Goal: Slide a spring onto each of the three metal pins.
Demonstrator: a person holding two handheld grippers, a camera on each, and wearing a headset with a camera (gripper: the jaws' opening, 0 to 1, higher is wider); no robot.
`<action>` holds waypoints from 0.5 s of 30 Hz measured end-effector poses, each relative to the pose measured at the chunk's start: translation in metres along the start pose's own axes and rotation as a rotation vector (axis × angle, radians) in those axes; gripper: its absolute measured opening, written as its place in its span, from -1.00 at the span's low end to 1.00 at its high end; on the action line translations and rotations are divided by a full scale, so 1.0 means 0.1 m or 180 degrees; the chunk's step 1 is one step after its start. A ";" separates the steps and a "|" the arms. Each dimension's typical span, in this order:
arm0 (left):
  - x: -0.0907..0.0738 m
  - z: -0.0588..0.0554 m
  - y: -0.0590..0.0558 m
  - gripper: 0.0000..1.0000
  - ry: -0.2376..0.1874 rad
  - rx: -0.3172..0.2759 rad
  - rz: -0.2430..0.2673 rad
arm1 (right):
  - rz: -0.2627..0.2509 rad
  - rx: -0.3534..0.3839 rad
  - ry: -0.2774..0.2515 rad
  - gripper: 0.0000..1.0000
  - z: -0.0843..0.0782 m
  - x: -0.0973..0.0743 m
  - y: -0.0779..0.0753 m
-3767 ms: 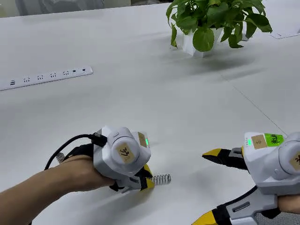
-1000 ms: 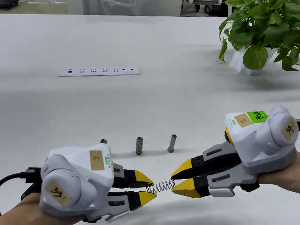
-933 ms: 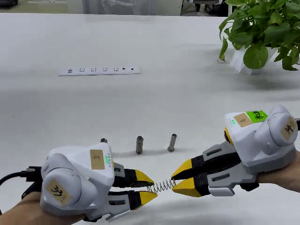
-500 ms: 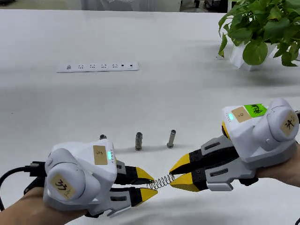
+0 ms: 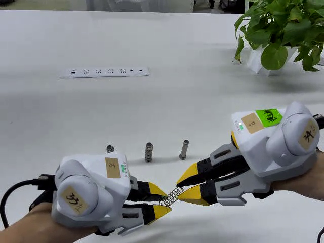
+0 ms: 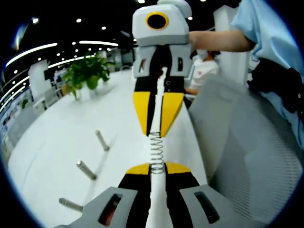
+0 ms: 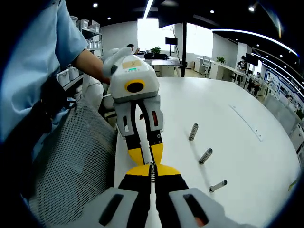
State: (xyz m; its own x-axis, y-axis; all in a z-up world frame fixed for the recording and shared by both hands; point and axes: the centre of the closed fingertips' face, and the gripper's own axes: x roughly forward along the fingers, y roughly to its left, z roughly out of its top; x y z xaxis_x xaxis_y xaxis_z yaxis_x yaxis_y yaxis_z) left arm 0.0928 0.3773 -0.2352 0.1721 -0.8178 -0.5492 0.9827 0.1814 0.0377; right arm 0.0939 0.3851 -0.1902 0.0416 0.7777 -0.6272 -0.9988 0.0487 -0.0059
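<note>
Spanning the short gap between the two tongs, a spring (image 5: 172, 195) is gripped at both ends. One end is pinched in the left tongs (image 5: 162, 201), whose yellow tips are closed on it. The other end is pinched in the right tongs (image 5: 180, 190), likewise closed on the coil. The two pairs of tips are set nearly nose to nose, low over the white counter (image 5: 152, 111), with the coil slanting slightly upward toward the right.

Just beyond the tongs, three pins are seen standing upright in a row. The middle pin (image 5: 149, 145) is sleeved by a second spring (image 5: 148, 154), and the right pin (image 5: 184, 149) is bare. The left pin (image 5: 110, 149) is partly hidden behind the left tongs, so whether it is sleeved cannot be told.

Well beyond the pins, a power strip (image 5: 105, 72) is laid flat on the counter. A plant (image 5: 276, 25) in a white pot is placed at the far right.
</note>
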 end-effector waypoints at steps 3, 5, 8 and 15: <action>0.01 0.01 0.00 -0.81 -0.0019 -0.0007 -0.0012 | -0.0008 0.0030 -0.0050 -0.94 0.07 -0.02 -0.02; 0.02 0.04 -0.01 -0.81 -0.0032 0.0004 -0.0013 | -0.0039 0.0006 -0.0030 -0.92 0.06 -0.02 -0.05; 0.03 0.06 0.00 -0.81 -0.0065 -0.0008 -0.0011 | -0.0029 0.0037 -0.0031 -0.86 0.05 -0.06 -0.05; 0.03 0.09 0.01 -0.81 -0.0103 0.0037 -0.0026 | 0.0025 0.0122 0.0160 -0.66 -0.15 -0.10 -0.06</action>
State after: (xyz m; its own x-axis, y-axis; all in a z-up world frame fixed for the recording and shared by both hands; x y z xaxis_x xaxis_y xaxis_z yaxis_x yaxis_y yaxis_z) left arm 0.0949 0.3702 -0.2289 0.1659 -0.8365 -0.5222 0.9848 0.1685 0.0430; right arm 0.0987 0.3676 -0.1957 0.0315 0.7457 -0.6656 -0.9973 0.0675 0.0285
